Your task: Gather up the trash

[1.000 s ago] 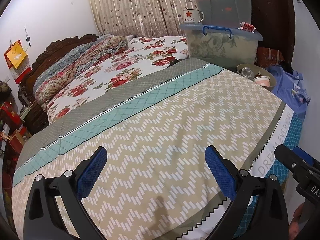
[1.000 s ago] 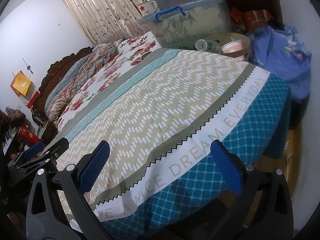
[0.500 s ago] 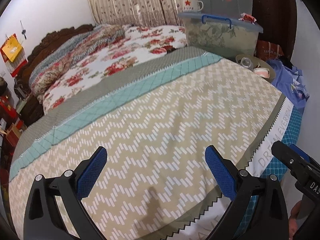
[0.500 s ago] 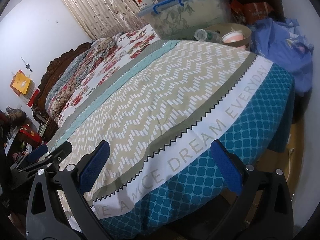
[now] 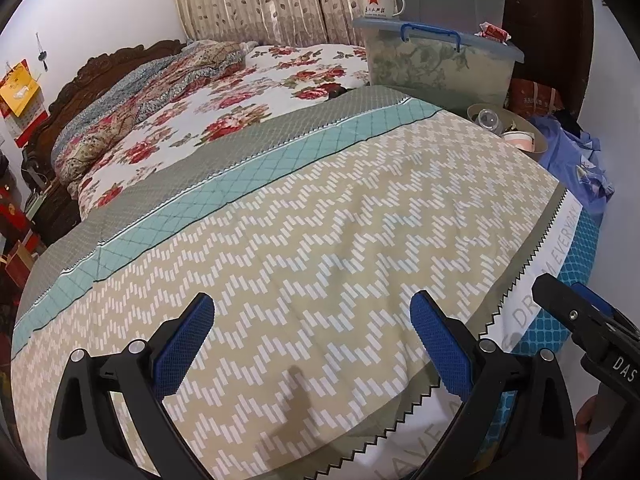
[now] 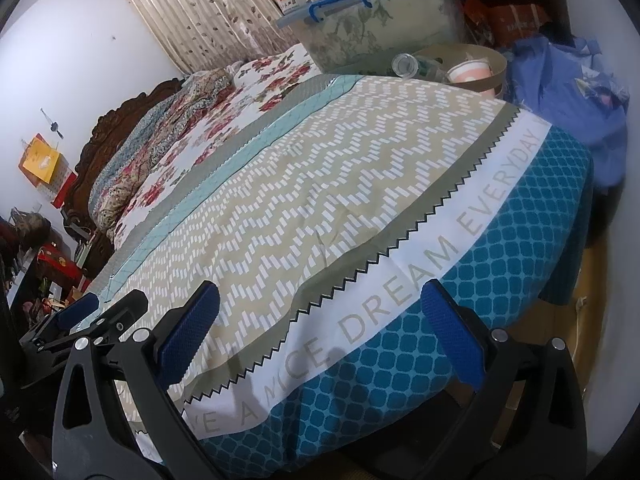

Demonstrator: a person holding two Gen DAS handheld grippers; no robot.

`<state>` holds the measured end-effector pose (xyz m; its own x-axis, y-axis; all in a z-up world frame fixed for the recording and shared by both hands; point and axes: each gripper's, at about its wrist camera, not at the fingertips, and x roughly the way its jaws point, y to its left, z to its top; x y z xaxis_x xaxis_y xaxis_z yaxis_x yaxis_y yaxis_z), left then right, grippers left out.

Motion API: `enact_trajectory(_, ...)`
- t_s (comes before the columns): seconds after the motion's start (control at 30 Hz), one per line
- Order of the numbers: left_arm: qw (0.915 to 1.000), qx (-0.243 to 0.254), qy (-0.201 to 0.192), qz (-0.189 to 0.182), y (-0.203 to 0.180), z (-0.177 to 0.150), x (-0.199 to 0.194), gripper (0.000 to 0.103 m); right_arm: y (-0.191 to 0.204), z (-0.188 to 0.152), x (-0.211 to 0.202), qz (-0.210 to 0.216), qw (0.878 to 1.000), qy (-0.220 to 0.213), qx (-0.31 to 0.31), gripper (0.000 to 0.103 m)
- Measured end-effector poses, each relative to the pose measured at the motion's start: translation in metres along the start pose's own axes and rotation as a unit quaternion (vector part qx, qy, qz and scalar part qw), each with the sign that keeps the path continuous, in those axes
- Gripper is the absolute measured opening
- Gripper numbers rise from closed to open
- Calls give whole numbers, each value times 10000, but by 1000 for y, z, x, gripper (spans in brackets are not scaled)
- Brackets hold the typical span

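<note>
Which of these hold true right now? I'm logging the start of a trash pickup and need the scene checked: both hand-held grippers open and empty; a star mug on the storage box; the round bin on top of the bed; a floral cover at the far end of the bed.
1. Both the left hand-held gripper and the right hand-held gripper are open and empty. True.
2. A white mug with a red star stands on the lid of the storage box. True.
3. The round bin sits on top of the bed. False: it stands beyond the bed's far corner, beside the box, with a plastic bottle in it.
4. The far end of the bed has a plain blue cover. False: it is floral.
</note>
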<state>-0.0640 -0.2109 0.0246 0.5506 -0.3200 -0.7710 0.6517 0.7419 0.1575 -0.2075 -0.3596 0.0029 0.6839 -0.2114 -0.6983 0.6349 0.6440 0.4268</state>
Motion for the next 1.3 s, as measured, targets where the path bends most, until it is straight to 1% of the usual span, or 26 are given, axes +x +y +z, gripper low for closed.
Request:
enact_trajectory(0.87, 9999, 43, 3, 161, 5, -3, -2, 94, 4, -2, -4, 67, 10000, -20, -41, 100)
enact_trajectory(1.3, 9998, 57, 5, 185, 6, -4, -1, 94, 4, -3, -4, 74, 10000, 0, -23, 100)
